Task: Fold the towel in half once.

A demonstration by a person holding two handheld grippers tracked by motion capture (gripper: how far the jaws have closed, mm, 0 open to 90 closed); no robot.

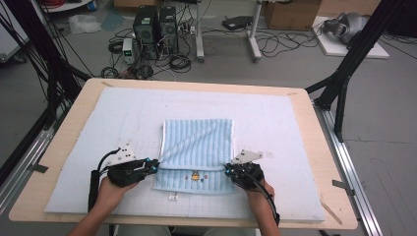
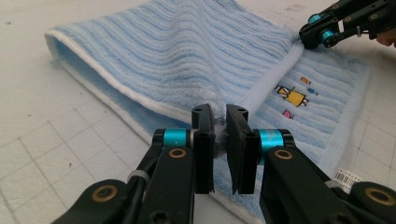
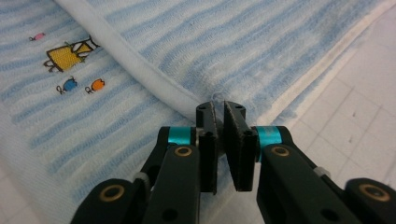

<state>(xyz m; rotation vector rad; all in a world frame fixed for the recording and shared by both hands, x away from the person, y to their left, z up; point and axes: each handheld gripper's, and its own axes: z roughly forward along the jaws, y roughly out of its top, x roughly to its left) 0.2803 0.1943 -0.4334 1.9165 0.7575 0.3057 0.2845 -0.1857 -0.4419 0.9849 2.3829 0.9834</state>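
Two corners of the folded blue towel (image 1: 196,147) are pinched on the padded tabletop (image 1: 74,147) — the left gripper (image 1: 153,166) holding the left one, the right gripper (image 1: 229,170) the right one, fingers narrow on cloth. An embroidered motif (image 3: 67,56) is seen closely in the right gripper view — tiny from above.

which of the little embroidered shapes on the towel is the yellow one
The largest figure, the boxy yellow one with dark outlines on the towel. The pink, blue and orange ones beside it are much smaller dots.
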